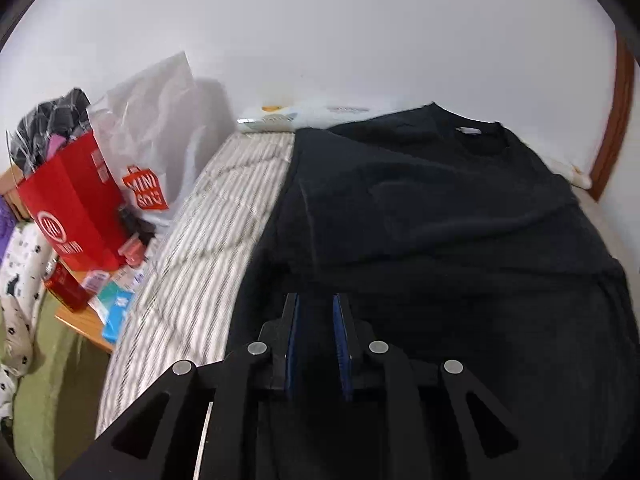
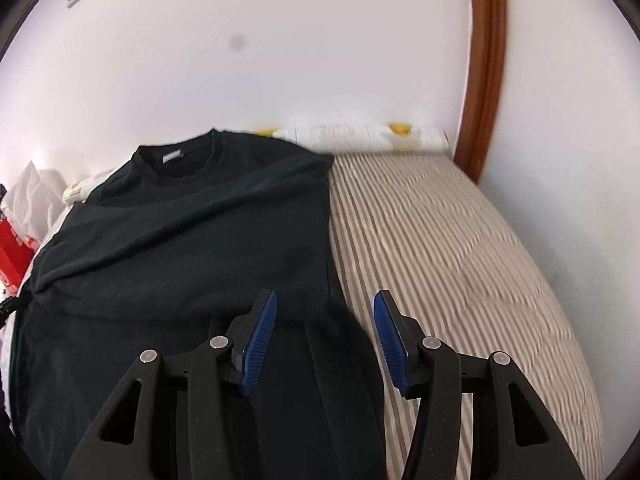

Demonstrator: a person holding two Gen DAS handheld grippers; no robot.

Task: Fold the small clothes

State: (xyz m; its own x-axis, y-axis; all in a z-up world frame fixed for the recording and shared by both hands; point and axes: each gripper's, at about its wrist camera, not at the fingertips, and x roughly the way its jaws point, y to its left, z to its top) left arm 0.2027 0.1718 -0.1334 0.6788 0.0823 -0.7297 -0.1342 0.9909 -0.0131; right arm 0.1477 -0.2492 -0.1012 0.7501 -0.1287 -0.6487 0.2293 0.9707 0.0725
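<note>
A black T-shirt (image 1: 440, 216) lies on the striped mattress (image 1: 224, 216), collar with a white label at the far end, both sides folded in over the middle. It also shows in the right wrist view (image 2: 192, 232). My left gripper (image 1: 316, 304) hovers over the shirt's near hem; its blue pads stand a narrow gap apart with dark cloth between them, and whether they pinch it is unclear. My right gripper (image 2: 324, 304) is open over the shirt's near right edge, with cloth lying below and between the fingers.
A red paper bag (image 1: 76, 204) and a clear Miniso bag (image 1: 148, 148) stand on a cluttered wooden side table (image 1: 84, 328) to the left. A rolled white pad (image 2: 360, 136) lies against the wall. A wooden frame (image 2: 484, 64) rises at the right. Bare mattress (image 2: 460, 256) extends right.
</note>
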